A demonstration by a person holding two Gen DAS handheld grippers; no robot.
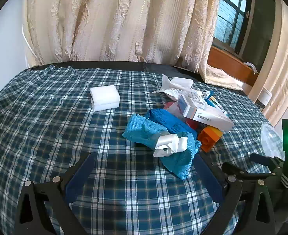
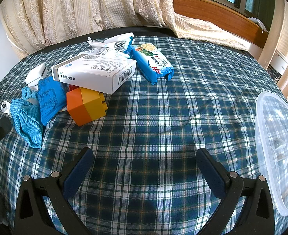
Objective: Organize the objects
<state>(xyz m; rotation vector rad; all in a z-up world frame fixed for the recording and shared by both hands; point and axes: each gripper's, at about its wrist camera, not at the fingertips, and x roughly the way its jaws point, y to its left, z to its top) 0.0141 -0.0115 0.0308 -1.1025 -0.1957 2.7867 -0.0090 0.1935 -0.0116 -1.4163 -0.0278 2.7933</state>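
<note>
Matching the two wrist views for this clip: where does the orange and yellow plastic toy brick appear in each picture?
Left wrist: the orange and yellow plastic toy brick sits right of centre, at the pile's right edge, mostly hidden beneath the white cardboard medicine box.
Right wrist: the brick lies left of centre, fully visible, in front of the box.
Shared landmark: the white medicine box resting on the brick in both views.

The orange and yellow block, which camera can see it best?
The right wrist view. There the orange and yellow block shows whole, studs and all, propping up the white medicine box. In the left wrist view the block is mostly hidden behind the blue cloth and under that box.
</note>
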